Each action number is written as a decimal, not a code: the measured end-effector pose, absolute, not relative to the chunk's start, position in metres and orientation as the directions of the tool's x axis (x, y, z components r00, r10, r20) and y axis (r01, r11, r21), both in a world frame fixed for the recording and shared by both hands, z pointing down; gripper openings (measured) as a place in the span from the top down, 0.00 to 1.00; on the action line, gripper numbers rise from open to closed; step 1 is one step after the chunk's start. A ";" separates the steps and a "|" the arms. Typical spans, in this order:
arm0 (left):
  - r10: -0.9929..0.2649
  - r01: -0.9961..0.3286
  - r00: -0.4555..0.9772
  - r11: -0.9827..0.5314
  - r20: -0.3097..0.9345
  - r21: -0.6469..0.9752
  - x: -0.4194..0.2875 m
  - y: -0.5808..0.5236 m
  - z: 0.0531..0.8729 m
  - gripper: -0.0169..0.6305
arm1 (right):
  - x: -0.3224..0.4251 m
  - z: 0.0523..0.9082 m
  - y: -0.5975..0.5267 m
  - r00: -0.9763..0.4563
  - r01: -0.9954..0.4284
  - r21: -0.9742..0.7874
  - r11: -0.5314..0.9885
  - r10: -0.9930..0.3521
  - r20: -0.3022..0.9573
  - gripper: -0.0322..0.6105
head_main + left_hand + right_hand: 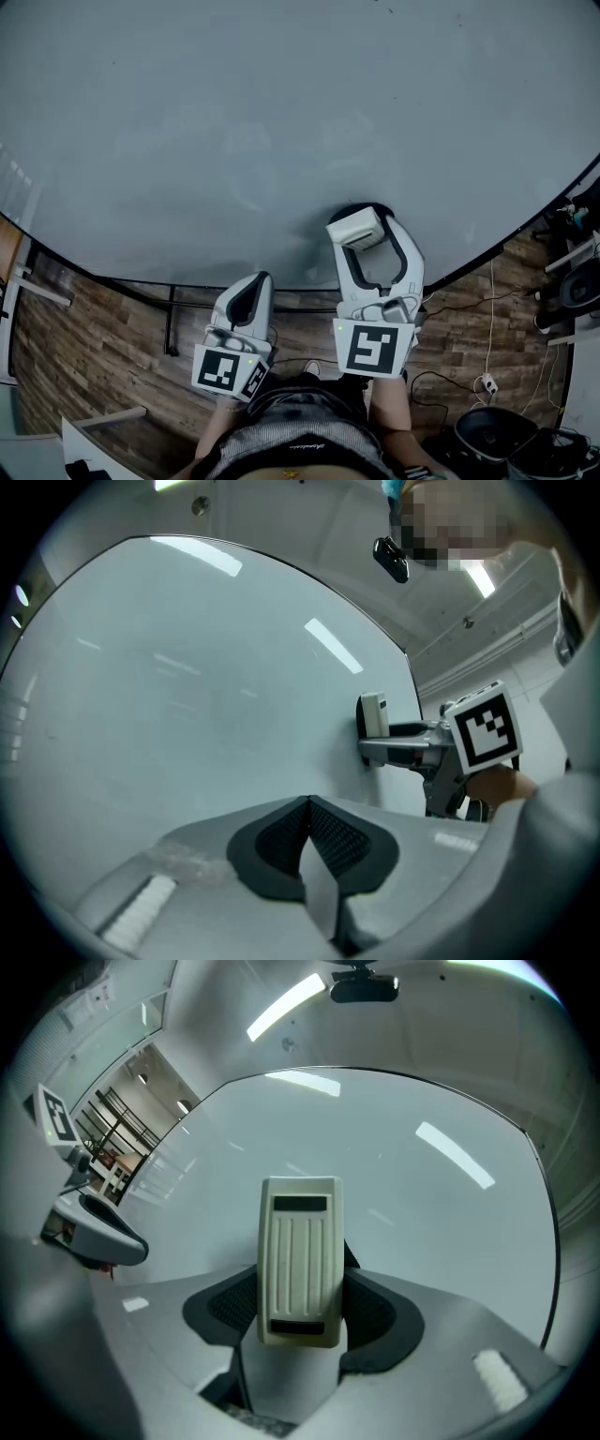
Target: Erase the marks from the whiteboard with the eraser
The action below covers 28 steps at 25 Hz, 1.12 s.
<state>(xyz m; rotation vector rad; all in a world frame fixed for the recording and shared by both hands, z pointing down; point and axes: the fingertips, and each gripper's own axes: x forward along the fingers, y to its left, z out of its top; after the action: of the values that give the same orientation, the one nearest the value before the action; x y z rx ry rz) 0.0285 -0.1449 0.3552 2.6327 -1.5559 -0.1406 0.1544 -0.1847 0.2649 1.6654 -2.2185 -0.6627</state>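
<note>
The whiteboard (281, 122) fills most of the head view; it looks pale grey with only faint smudges and no distinct marks. My right gripper (367, 236) is shut on a cream ribbed eraser (355, 227), which is pressed against the board's lower part. The right gripper view shows the eraser (300, 1260) upright between the jaws of that gripper (300, 1314), facing the board (422, 1213). My left gripper (255, 286) is shut with nothing in it, by the board's bottom edge, left of the eraser. In the left gripper view the left gripper (307, 841) is shut, and the eraser (373, 714) shows at the right.
Below the board's black edge lies a wooden floor (103, 356) with the board stand's black legs (171, 319). Cables and a power strip (486, 382) lie at the right, with black bins (492, 433) in the lower right corner. A white table edge (94, 441) is at lower left.
</note>
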 end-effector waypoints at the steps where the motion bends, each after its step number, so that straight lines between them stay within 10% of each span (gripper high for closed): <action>1: -0.880 -0.873 0.474 -0.475 -0.036 0.114 0.031 -0.145 0.356 0.97 | 0.157 0.264 -0.185 -0.295 -0.823 0.519 0.229 -0.954 -0.047 0.54; 28: -0.906 -0.898 0.423 -0.419 0.007 0.133 0.082 -0.127 0.380 0.97 | 0.278 0.306 -0.189 -0.122 -0.822 0.559 0.111 -0.992 0.018 0.54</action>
<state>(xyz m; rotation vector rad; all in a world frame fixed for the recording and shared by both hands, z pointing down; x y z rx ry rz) 0.0824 -0.1271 0.3799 2.5507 -1.6243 -0.0987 0.2777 -0.1894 0.3063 1.7662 -2.0067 -0.5959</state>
